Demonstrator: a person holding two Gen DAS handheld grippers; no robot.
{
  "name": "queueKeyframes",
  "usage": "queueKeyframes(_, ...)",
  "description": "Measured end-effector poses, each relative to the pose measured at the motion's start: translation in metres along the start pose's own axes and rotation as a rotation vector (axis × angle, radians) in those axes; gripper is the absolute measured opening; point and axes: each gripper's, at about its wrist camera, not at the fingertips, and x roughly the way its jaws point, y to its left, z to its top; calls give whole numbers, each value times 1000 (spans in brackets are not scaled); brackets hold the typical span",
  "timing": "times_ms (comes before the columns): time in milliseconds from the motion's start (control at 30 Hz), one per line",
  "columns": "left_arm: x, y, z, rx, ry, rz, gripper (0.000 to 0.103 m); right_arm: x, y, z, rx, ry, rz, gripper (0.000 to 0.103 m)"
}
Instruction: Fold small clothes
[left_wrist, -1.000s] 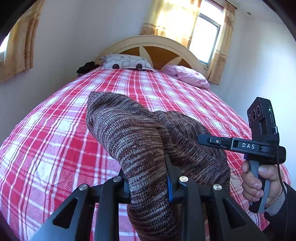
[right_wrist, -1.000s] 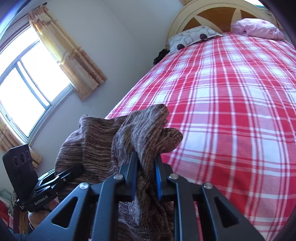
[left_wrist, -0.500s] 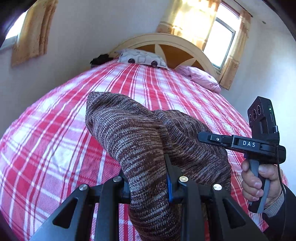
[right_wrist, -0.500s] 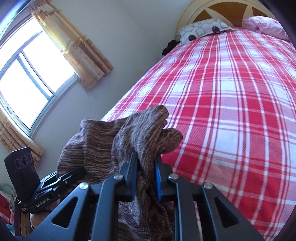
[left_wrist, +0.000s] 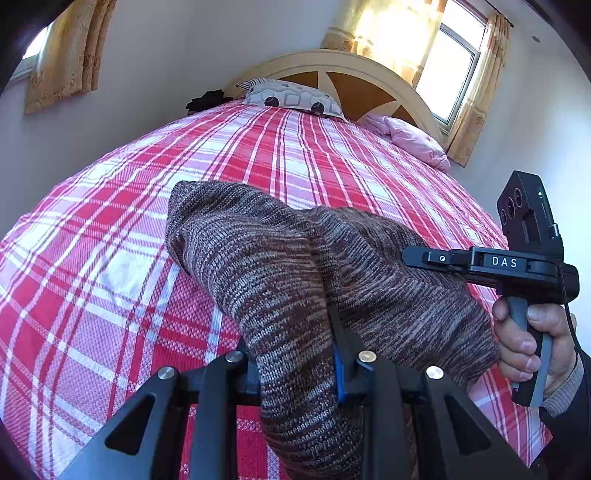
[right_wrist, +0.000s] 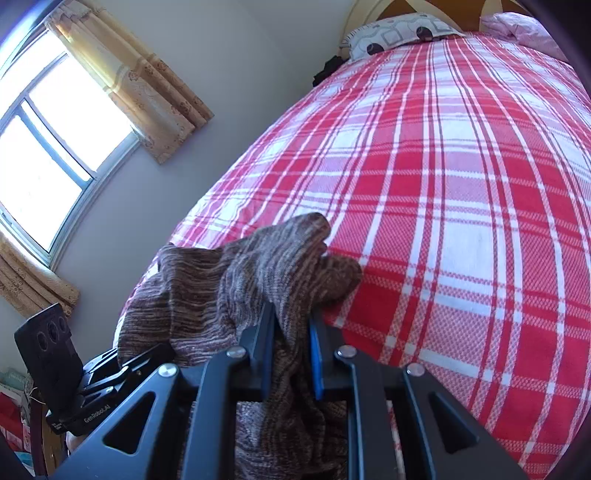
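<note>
Brown knit garment is held up over the red plaid bed, pinched at two spots. Left gripper fingers are clamped on one bunched fold; right gripper fingers are clamped on another fold. Cloth is draped between the two and hangs below. Right hand is seen on its handle. Patterned pillow and pink pillow lie at the headboard.

Brown garment coarse marled knit; bedspread matt woven checked cloth.
</note>
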Motion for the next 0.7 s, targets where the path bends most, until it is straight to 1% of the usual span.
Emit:
queueKeyframes(200, 9, 7, -10, -22, 13, -6, 28, 12, -5, -2, 11, 22, -23, 19)
queueKeyframes(333, 9, 9, -10, -33, 12, -10, 31, 20, -10, -5, 21, 45, -45, 20)
queueKeyframes(500, 7, 10, -10, -47, 29, 8, 35, 17, -8, -6, 15, 49, -76, 24)
queueKeyframes(533, 4, 9, -13, -47, 29, 10, 35, 13, -6, -7, 8, 40, -99, 30)
queueKeyframes(600, -9, 6, -16, -42, 24, 31, 35, 1, -4, -10, 0, 18, -138, 36)
queueKeyframes(667, -21, 3, -21, -37, 20, 45, 35, -16, -4, -14, 9, -4, -175, 49)
queueKeyframes(700, -30, -1, -24, -24, 18, 62, 35, -28, -1, -18, 14, -25, -203, 52)
